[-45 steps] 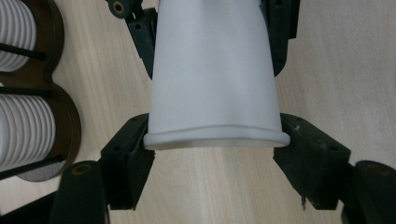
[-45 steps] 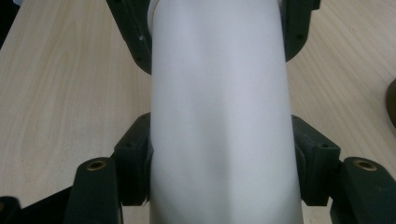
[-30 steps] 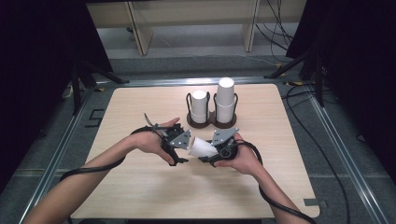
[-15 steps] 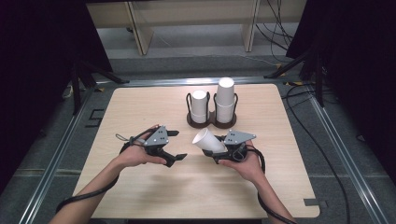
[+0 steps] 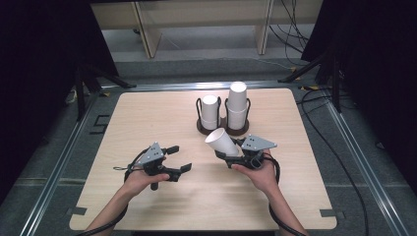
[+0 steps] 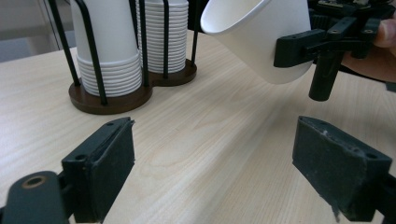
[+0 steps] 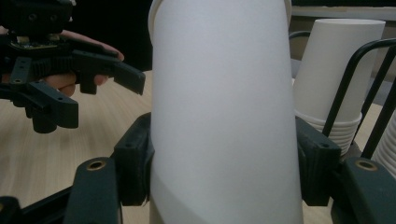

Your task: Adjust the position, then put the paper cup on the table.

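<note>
It looks like a lab recording rig: a bare wooden worktop (image 5: 162, 123) ringed by metal rails (image 5: 59, 167), black curtains (image 5: 34, 64) and trailing cables (image 5: 295, 19).

- light wood table (image 5: 147, 108) with rounded corners, sitting in a metal frame (image 5: 54, 169)
- grey floor (image 5: 196, 54), pale wooden furniture legs (image 5: 147, 22) at the back
- black cables (image 5: 339, 152) on the right, dark sides
</note>
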### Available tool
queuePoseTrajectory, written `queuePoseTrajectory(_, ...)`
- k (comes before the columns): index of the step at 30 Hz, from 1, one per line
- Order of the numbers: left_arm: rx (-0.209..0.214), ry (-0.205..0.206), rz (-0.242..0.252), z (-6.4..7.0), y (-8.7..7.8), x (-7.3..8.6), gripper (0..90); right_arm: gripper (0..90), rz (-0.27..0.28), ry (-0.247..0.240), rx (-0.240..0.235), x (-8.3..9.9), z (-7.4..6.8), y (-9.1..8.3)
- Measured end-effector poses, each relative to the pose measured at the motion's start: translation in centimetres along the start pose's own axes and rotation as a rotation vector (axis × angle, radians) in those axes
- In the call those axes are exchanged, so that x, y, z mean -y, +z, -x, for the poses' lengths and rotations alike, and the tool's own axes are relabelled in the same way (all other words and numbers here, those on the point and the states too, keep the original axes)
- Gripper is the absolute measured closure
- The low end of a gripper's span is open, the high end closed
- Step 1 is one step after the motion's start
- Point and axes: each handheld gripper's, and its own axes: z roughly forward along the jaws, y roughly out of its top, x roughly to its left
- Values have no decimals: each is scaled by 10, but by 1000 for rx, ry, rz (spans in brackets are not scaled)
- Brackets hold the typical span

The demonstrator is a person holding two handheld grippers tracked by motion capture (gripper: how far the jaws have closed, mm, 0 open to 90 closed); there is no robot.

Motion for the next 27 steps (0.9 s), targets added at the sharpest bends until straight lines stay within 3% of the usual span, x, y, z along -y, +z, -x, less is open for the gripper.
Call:
queuePoseTrajectory(2, -15, -19, 21, 0, 0, 1, 126, 355, 7, -22, 11, -1, 1, 0)
queuePoseTrajectory(6, -20, -56, 30, 1, -1, -4, 128, 354, 17, -16, 14, -3, 0, 2)
queuePoseTrajectory(10, 15, -53, 76, 4, 6, -14, 123, 354, 31, -17, 10, -2, -1, 6)
queuePoseTrajectory(16, 20, -60, 64, 7, 14, -23, 113, 353, 16, -26, 12, -2, -1, 10)
queuePoseTrajectory(19, 37, -85, 92, 7, 20, -29, 108, 353, 19, -16, 6, -2, -2, 13)
queuePoseTrajectory(27, 75, -131, 92, 11, 36, -45, 34, 353, 30, -54, 30, -6, -7, 13)
